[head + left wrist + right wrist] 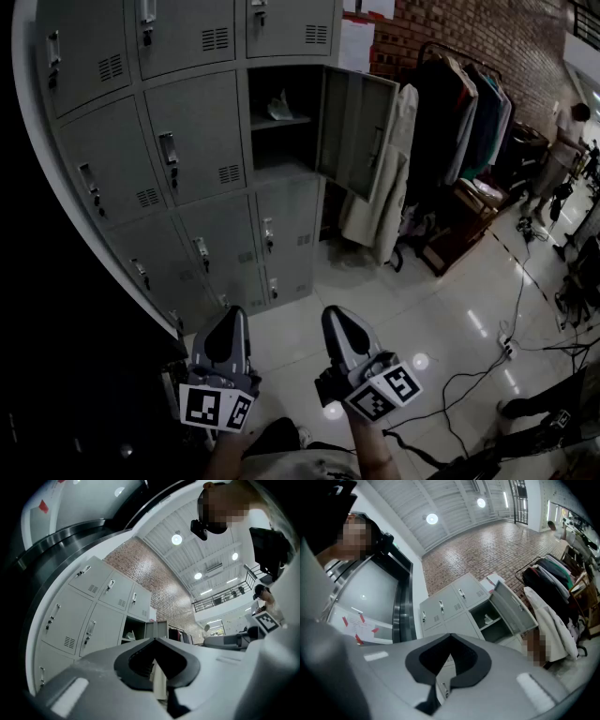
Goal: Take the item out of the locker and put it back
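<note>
Bank of grey steel lockers (178,159) fills the left of the head view, all doors shut but one. Left gripper (234,312) is held low over the pale tiled floor (450,309), well short of the lockers. Its own view shows the jaws closed tip to tip with nothing between them. The open compartment (286,164) sits in the second row, at the bank's right edge. The item, a small pale crumpled object (278,106), lies on the compartment's inner shelf (281,122), in the upper half. It is too small to identify as paper or cloth. It looks broader than tall, so its long axis probably runs along the shelf, side to side, with a raised corner toward the left. I cannot tell which way it points. Right gripper (335,312) is just beside the left one, equally low, also closed and empty. The grey locker door (354,131) is swung out to the right, and beyond it a white coat (386,187) hangs at the end of a rack of dark clothes (469,112). Judged step: the approach, with the door already open and the item not yet touched. The next move calls for raising one gripper to shelf height, spreading its jaws, reaching in clear of the door edge and closing across the item's narrow dimension.
</note>
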`<state>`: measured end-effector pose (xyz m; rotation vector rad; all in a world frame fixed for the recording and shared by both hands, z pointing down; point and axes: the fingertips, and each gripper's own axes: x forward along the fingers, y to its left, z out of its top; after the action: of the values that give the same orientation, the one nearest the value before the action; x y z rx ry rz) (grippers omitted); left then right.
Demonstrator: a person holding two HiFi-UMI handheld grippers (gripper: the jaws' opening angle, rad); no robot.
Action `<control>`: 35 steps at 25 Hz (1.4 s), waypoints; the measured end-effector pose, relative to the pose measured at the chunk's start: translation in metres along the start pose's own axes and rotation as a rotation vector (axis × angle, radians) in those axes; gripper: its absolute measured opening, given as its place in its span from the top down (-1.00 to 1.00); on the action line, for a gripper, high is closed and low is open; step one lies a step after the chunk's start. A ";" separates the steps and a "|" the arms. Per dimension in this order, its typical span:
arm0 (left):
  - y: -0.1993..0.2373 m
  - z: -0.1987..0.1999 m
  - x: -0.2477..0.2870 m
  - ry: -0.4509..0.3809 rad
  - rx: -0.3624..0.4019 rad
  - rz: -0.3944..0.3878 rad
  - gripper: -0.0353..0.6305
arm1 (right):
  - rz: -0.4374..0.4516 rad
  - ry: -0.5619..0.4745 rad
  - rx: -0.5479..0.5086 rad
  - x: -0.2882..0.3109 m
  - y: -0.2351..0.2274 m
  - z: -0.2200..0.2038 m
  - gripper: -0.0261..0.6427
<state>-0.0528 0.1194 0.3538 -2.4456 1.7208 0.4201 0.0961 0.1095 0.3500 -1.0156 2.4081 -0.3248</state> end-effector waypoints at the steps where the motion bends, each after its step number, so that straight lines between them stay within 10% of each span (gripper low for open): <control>1: 0.004 -0.005 0.002 0.008 -0.004 0.011 0.88 | 0.010 0.016 0.008 0.003 -0.001 -0.006 0.92; 12: 0.062 -0.043 0.096 -0.010 -0.001 0.011 0.88 | 0.038 0.035 0.010 0.084 -0.067 -0.033 0.92; 24: 0.202 -0.060 0.298 -0.044 -0.008 -0.051 0.88 | 0.008 -0.004 -0.057 0.308 -0.176 -0.025 0.92; 35: 0.230 -0.087 0.361 -0.017 -0.051 -0.037 0.88 | -0.026 0.038 -0.059 0.362 -0.233 -0.033 0.92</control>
<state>-0.1407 -0.3085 0.3441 -2.4974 1.6764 0.4851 0.0031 -0.3115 0.3416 -1.0766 2.4534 -0.2865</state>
